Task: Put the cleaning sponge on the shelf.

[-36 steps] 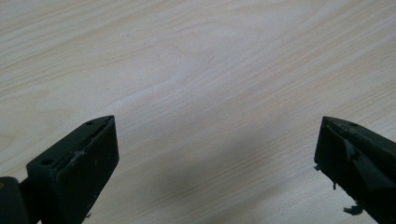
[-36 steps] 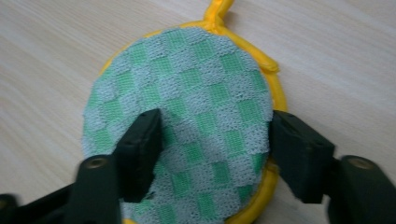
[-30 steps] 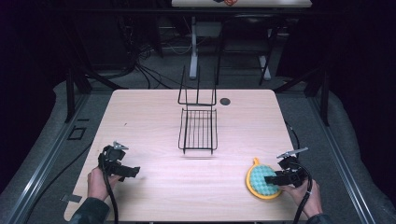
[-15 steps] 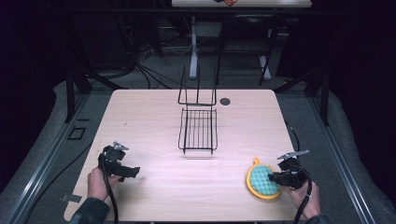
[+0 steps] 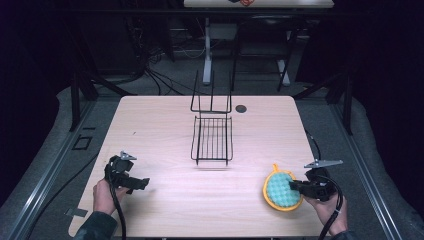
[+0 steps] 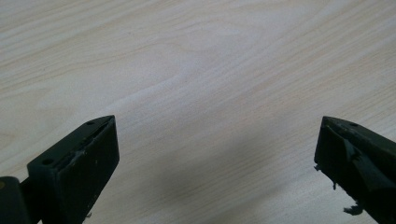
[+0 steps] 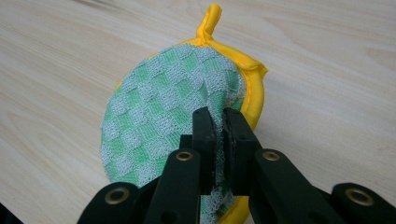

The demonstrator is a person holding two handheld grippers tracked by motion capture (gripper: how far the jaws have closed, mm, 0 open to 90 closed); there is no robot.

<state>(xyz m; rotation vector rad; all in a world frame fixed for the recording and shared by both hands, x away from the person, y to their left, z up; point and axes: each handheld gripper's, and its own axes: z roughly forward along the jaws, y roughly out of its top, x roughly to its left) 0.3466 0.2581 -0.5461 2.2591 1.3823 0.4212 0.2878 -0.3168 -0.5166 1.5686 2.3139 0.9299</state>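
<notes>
Both jaws of your right gripper [image 7: 219, 116] have just been closing and now pinch the pad [image 7: 163, 121] ahead. Your left gripper [image 6: 215, 140] stands wide over bare table [image 6: 210, 60]. I'd judge the pad ready to lift.

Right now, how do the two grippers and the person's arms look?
Both grippers, left gripper and right gripper, are black, each with a grey three-cornered plate on top and a black cable trailing back. Their fingers are blocky, with worn, frayed pads. The sleeve is dark.
</notes>
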